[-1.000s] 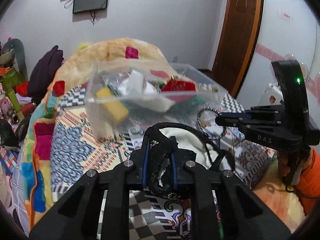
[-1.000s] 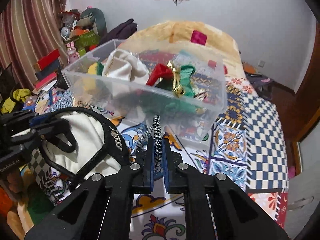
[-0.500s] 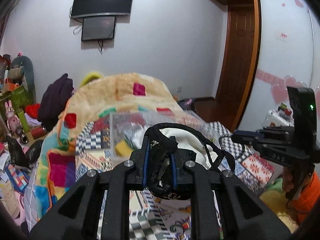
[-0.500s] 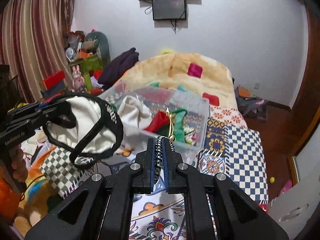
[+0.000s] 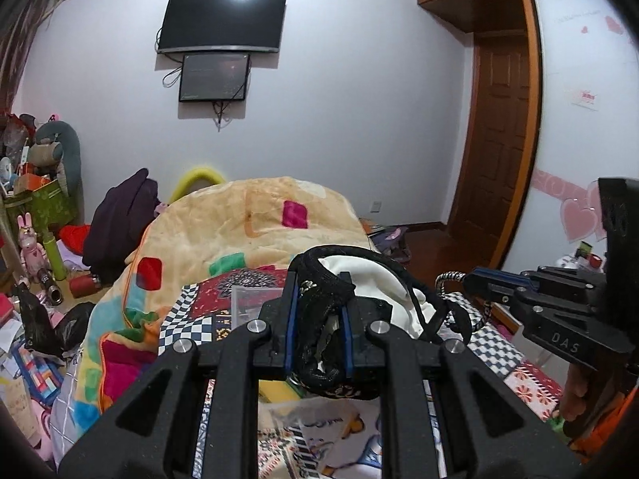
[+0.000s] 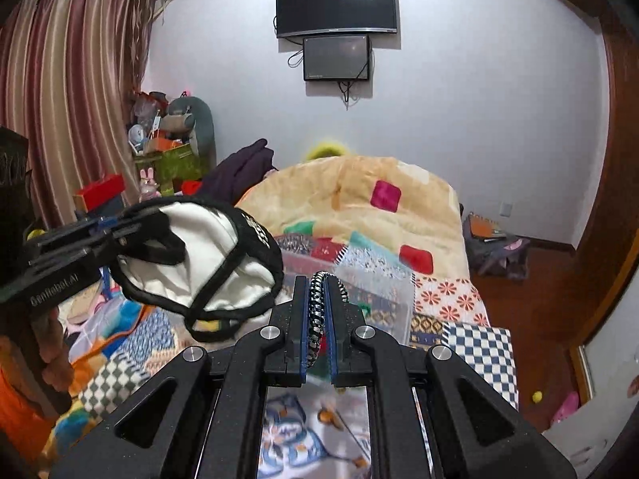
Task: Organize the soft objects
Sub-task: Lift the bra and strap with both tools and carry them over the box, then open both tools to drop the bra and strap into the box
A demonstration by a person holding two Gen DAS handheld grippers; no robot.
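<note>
Held clear above a patchwork quilt (image 6: 471, 343) of checks, florals and tile prints: a soft cream cloth pouch (image 6: 207, 255) edged in black braided trim, with thin black cord loops sagging below it. Pinched at its thick black rim by the left gripper (image 5: 319, 319), blue-padded fingers (image 5: 290, 319) closed tight on the bunched trim, the pale fabric ballooning out beyond the fingertips in the left wrist view. Seen from the right wrist view as a rounded, slack bag hanging off the left gripper (image 6: 120, 227), up and to the left. Clamped between the right gripper (image 6: 321, 315) fingers: a black-and-white braided cord (image 6: 317, 311), rope-like and woven in a chequered pattern, arching up over the fingertips in a narrow loop; same cord (image 5: 449, 281) visible in the left wrist view as a curved striped band at the tips of the right gripper (image 5: 475, 279). Below and ahead, a clear hard plastic bin (image 6: 383, 283) with straight walls on the quilt, partly hidden behind both grippers. Farther back, a plush peach blanket (image 6: 359, 199) with rounded coloured squares, mounded high. On the wall, 2 dark flat screens (image 6: 337, 4), one under the other.
</note>
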